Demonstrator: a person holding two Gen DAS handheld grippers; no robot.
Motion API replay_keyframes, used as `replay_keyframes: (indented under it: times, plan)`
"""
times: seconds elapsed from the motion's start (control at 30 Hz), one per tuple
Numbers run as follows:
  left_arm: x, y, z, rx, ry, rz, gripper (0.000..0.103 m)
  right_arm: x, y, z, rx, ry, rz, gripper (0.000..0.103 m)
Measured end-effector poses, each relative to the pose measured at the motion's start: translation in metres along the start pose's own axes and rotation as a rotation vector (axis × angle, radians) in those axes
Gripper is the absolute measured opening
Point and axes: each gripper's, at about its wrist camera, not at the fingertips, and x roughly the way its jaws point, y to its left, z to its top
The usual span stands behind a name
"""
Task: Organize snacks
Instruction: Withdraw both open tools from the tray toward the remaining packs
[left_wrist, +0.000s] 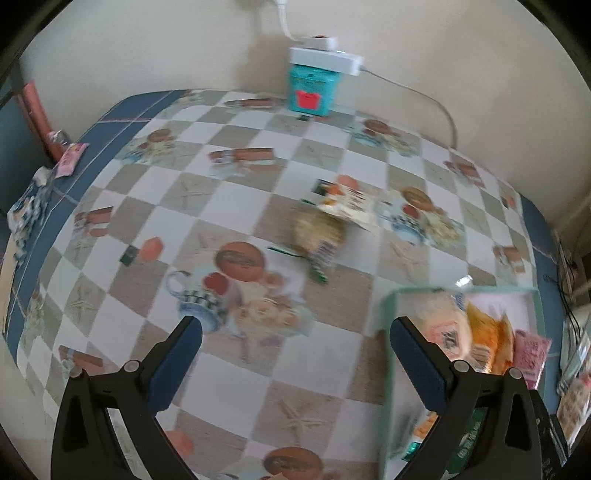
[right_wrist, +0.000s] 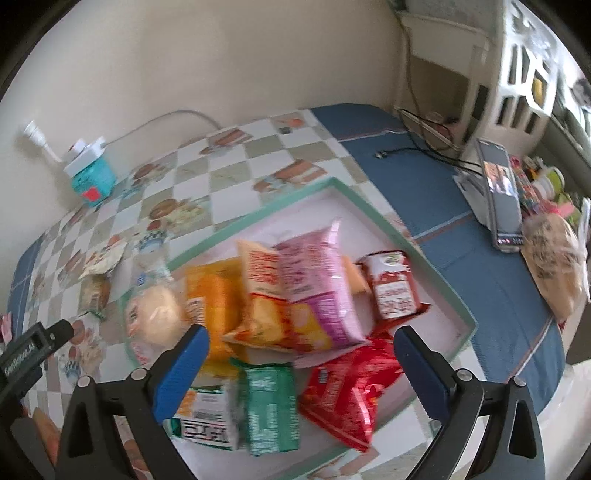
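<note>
A shallow tray with a mint-green rim (right_wrist: 369, 206) lies on the checked tablecloth and holds several snacks: a pink bag (right_wrist: 321, 280), a yellow-orange bag (right_wrist: 266, 295), a red packet (right_wrist: 393, 286), a red bag (right_wrist: 347, 395), a green packet (right_wrist: 267, 406) and a wrapped bun (right_wrist: 155, 314). My right gripper (right_wrist: 301, 339) hangs open above them with nothing between its fingers. My left gripper (left_wrist: 297, 332) is open over bare cloth, left of the tray (left_wrist: 391, 295). Two packets, a white-orange one (left_wrist: 347, 201) and a brownish one (left_wrist: 319, 230), lie outside the tray.
A teal box (left_wrist: 312, 88) with a white power strip on top stands by the back wall. A small orange item (left_wrist: 151, 248) and a pink packet (left_wrist: 70, 158) lie to the left. A phone (right_wrist: 498, 192), cables (right_wrist: 417, 151) and a bagged loaf (right_wrist: 554, 258) occupy the right side.
</note>
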Motion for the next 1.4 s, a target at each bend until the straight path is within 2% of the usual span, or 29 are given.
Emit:
replay_keyframes:
  times: [0.23, 0.7, 0.87, 1.2, 1.4]
  plan:
    - [-0.003, 0.038, 0.012, -0.078, -0.021, 0.046, 0.102, -0.003, 0.038, -0.004, -0.070, -0.007, 0.038, 0.103]
    - [-0.005, 0.112, 0.032, -0.246, -0.043, 0.072, 0.102, -0.001, 0.109, -0.005, -0.171, -0.007, 0.121, 0.103]
    - [0.008, 0.114, 0.046, -0.247, -0.041, 0.038, 0.102, 0.010, 0.131, 0.011, -0.158, -0.001, 0.179, 0.103]
    - [0.071, 0.096, 0.071, -0.196, -0.033, -0.027, 0.102, 0.055, 0.176, 0.065, -0.123, 0.109, 0.330, 0.103]
    - [0.098, 0.094, 0.078, -0.214, -0.020, 0.003, 0.102, 0.083, 0.202, 0.086, -0.151, 0.169, 0.343, 0.103]
